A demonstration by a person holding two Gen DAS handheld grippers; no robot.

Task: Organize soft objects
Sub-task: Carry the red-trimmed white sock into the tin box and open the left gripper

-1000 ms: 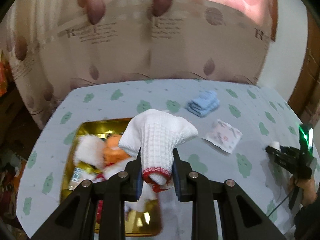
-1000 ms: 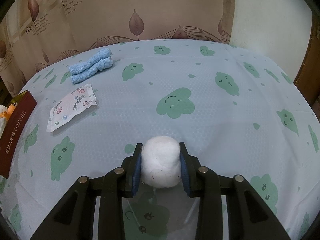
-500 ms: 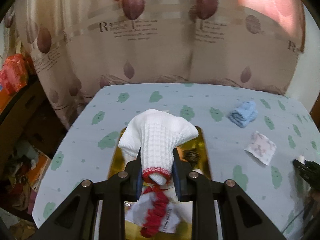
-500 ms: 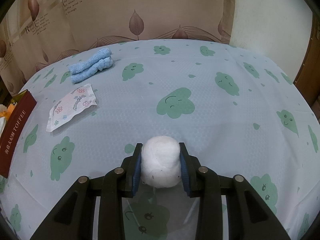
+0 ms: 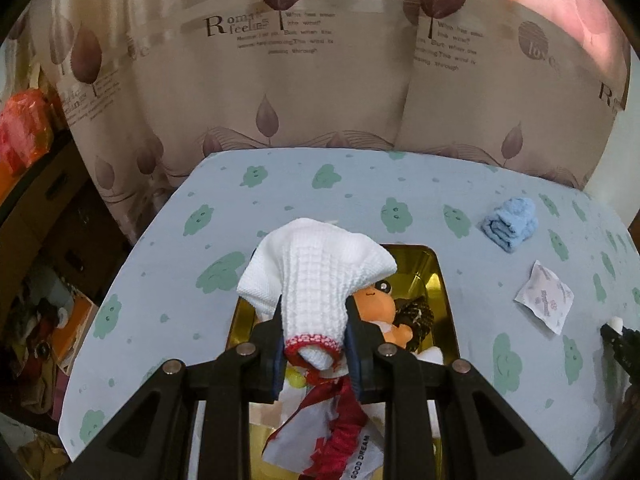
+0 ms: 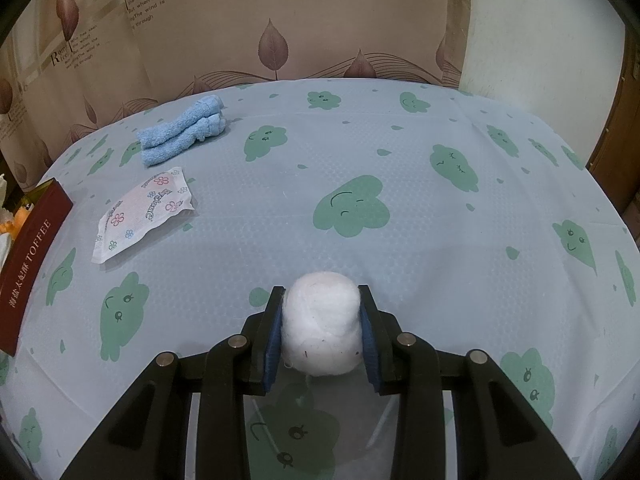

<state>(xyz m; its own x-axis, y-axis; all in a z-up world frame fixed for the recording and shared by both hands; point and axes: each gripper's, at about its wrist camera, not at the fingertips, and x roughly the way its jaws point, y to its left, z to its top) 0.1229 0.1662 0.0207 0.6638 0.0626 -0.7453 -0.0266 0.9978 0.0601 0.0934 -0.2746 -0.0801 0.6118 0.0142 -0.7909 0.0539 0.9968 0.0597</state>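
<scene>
The left gripper (image 5: 314, 338) squeezes a white sock (image 5: 316, 280) with a red cuff, just above the gold tin (image 5: 442, 292). An orange toy (image 5: 378, 304) lies inside the tin. The right gripper (image 6: 320, 330) squeezes a white cotton ball (image 6: 320, 324) over the table.

The table (image 6: 400, 152) wears a pale blue cloth with green smiling clouds. From the right gripper, a rolled blue towel (image 6: 182, 136) lies at 11 o'clock, and a flowery white packet (image 6: 144, 212) sits nearer — both well apart from the ball. Behind hangs a curtain (image 5: 320, 60) with brown leaves and printed words. Boxes and clutter (image 5: 44, 300) fill the dark floor at 9 o'clock of the left view.
</scene>
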